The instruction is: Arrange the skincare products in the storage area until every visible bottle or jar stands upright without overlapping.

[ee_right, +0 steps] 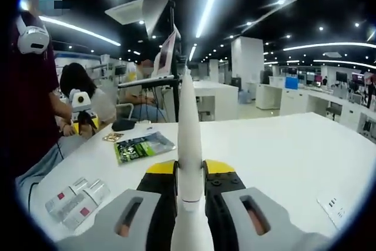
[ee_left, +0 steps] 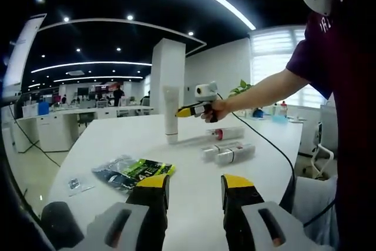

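Note:
A tall white tube (ee_left: 171,116) stands upright on its cap on the white table (ee_left: 194,171). My right gripper (ee_left: 181,111), held by a person's hand, is shut on the tube's side. In the right gripper view the tube (ee_right: 189,133) rises between the yellow-tipped jaws of that gripper (ee_right: 189,168). Two clear-and-white tubes (ee_left: 228,153) lie flat to the right of the standing one, with another long tube (ee_left: 214,135) lying behind them. The flat tubes (ee_right: 76,195) also show at the lower left of the right gripper view. My left gripper (ee_left: 195,185) hovers open over the table's near edge, holding nothing.
A pile of green and dark sachets (ee_left: 132,171) lies at the table's near left, with a small packet (ee_left: 75,183) beside it. A dark pouch (ee_right: 123,124) lies beyond the sachets (ee_right: 143,145). The person's body (ee_left: 346,116) stands at the right. Desks and chairs stand behind.

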The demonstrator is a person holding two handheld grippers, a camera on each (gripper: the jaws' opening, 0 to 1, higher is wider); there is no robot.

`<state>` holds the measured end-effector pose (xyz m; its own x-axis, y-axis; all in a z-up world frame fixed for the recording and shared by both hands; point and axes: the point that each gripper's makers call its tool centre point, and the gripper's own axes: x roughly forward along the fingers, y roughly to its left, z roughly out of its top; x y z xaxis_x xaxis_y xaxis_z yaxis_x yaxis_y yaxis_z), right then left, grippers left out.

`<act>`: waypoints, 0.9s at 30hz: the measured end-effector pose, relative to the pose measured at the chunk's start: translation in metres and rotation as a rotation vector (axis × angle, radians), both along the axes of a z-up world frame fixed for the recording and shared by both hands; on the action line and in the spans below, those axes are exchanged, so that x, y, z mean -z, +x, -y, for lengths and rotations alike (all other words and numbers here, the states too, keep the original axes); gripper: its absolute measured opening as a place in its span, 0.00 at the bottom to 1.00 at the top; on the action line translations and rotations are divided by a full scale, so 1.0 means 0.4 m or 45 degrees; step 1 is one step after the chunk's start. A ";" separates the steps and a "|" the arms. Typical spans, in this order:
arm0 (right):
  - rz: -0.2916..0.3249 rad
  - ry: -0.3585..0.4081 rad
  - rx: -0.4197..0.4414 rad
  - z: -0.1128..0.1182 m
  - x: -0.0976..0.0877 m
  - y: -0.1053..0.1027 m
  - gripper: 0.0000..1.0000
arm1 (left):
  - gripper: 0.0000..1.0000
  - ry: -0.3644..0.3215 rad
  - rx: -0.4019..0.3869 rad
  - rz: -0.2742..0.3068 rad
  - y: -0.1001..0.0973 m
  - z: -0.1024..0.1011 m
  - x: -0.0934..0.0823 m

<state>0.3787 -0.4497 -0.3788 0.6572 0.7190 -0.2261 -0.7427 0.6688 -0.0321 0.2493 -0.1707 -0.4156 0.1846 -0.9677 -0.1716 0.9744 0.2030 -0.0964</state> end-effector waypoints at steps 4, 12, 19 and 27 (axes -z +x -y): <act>-0.007 -0.022 -0.021 0.004 0.000 0.005 0.15 | 0.36 -0.002 -0.006 0.002 0.001 -0.003 0.001; -0.016 -0.082 -0.091 -0.004 0.000 0.002 0.14 | 0.36 0.004 -0.015 0.007 0.000 -0.007 0.001; -0.022 -0.096 -0.105 -0.013 -0.002 -0.002 0.15 | 0.36 0.009 -0.010 0.010 0.001 -0.003 0.001; -0.042 -0.069 -0.066 -0.017 -0.013 -0.015 0.19 | 0.36 0.012 -0.006 0.010 -0.004 -0.001 0.002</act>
<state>0.3727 -0.4428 -0.3738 0.6108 0.7381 -0.2866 -0.7777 0.6272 -0.0424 0.2477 -0.1703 -0.4162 0.1906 -0.9652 -0.1790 0.9742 0.2085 -0.0869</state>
